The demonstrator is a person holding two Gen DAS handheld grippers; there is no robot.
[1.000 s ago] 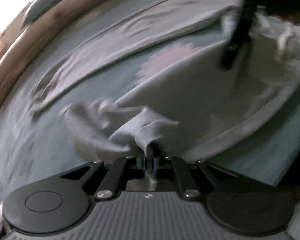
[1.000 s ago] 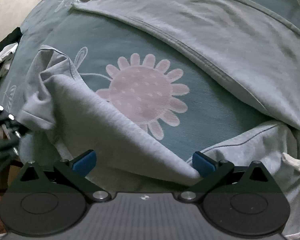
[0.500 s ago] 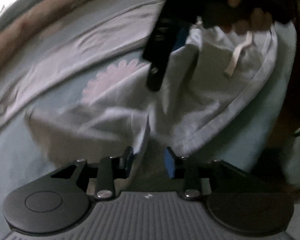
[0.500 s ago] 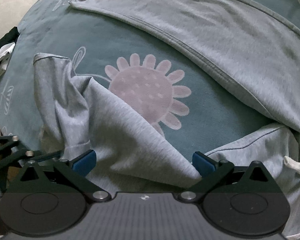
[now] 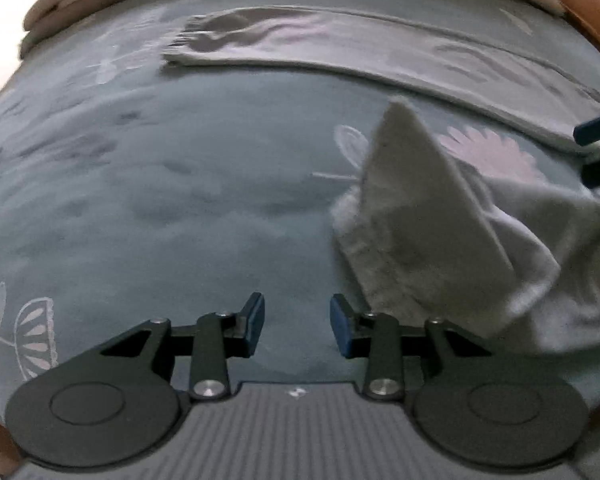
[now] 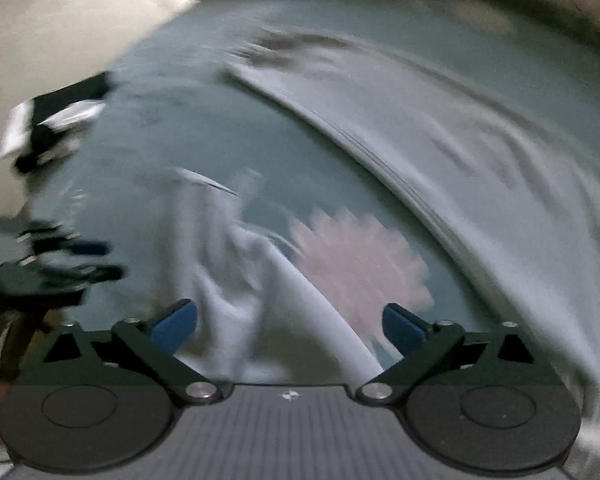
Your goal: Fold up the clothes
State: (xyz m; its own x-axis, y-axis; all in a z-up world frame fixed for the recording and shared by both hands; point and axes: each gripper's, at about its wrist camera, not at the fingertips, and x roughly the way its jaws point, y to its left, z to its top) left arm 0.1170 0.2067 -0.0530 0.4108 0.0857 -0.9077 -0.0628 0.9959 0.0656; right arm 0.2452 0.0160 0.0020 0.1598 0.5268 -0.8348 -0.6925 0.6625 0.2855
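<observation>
Grey trousers [image 5: 432, 216] sprawl on the teal bedspread [image 5: 180, 200], one leg rumpled near the pink flower print [image 5: 496, 152], the other [image 5: 340, 52] stretched flat beyond. A second ago the left gripper [image 5: 298, 322] pinched that rumpled cuff; now its jaws stand partly apart, empty, cloth dropped alongside: fold unfinished. Right gripper [image 6: 290, 322] gapes wide over blurred fabric, seemingly gripping nothing.
</observation>
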